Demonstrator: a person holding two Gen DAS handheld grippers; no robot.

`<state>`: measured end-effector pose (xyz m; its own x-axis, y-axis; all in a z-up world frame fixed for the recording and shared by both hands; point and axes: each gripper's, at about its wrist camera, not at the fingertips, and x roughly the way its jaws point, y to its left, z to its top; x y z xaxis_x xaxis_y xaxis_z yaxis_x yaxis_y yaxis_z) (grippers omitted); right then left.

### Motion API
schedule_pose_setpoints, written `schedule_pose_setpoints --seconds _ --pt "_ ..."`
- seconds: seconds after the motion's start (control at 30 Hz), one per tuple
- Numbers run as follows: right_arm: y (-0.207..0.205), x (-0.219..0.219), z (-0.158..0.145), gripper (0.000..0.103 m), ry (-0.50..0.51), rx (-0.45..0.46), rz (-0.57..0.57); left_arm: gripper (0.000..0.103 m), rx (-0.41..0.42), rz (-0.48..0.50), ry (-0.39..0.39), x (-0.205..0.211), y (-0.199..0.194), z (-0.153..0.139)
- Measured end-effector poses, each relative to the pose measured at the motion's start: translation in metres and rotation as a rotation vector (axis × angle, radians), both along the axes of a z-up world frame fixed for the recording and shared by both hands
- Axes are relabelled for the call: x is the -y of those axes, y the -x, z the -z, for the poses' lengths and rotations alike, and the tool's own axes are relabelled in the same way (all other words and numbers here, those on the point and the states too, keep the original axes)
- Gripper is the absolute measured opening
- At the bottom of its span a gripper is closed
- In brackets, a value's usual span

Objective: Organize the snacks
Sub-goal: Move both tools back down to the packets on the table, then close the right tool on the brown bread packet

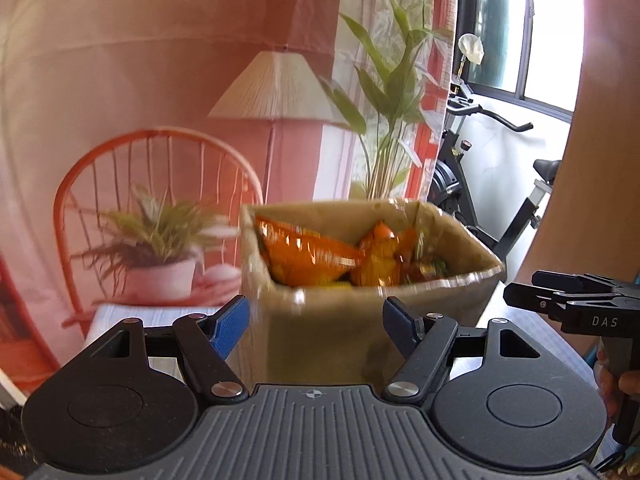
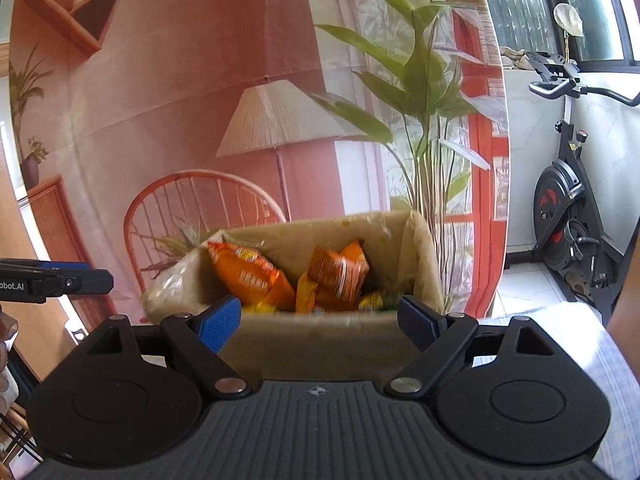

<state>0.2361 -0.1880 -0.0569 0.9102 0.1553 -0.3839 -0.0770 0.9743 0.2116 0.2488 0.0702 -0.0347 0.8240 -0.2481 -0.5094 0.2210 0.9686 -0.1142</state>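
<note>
Blue-padded fingers (image 1: 230, 326) of the left gripper (image 1: 316, 324) stand spread wide in the lower middle of the left wrist view, released, pads clear of the cardboard box (image 1: 332, 332) whose front wall sits between them; nothing is pinched. In the right wrist view the right gripper (image 2: 320, 320) is likewise spread, its blue fingers (image 2: 220, 322) flanking the box's near wall (image 2: 320, 340) at the lower centre, grasping nothing; whether the pads brush the cardboard I cannot tell.

Just beyond the fingertips the box stands open-topped at mid-frame, slightly blurred; inside lie orange snack packets (image 2: 248, 276), crumpled and leaning on one another, with a yellow packet (image 2: 370, 300) low at the right of the heap. At the right edge of the left wrist view the other gripper's black side shows, beside the box, with part of a hand (image 1: 612, 376) below it.

Behind the box hangs a printed backdrop (image 1: 160, 80) showing a lamp, chair and plants; an exercise bike (image 2: 568, 208) stands at the far right by a window.
</note>
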Motion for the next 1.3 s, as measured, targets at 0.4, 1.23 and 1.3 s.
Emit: schedule_pose_setpoints --seconds 0.4,1.23,1.3 --pt "0.063 -0.021 0.044 0.088 0.011 -0.065 -0.025 0.076 -0.086 -0.047 0.03 -0.018 0.057 0.054" --pt "0.126 -0.095 0.159 0.102 0.093 -0.474 -0.18 0.076 -0.178 -0.083 0.098 -0.035 0.109 0.119" --pt "0.126 -0.097 0.164 0.102 0.107 -0.498 -0.183 0.076 -0.18 -0.085 0.101 -0.036 0.109 0.12"
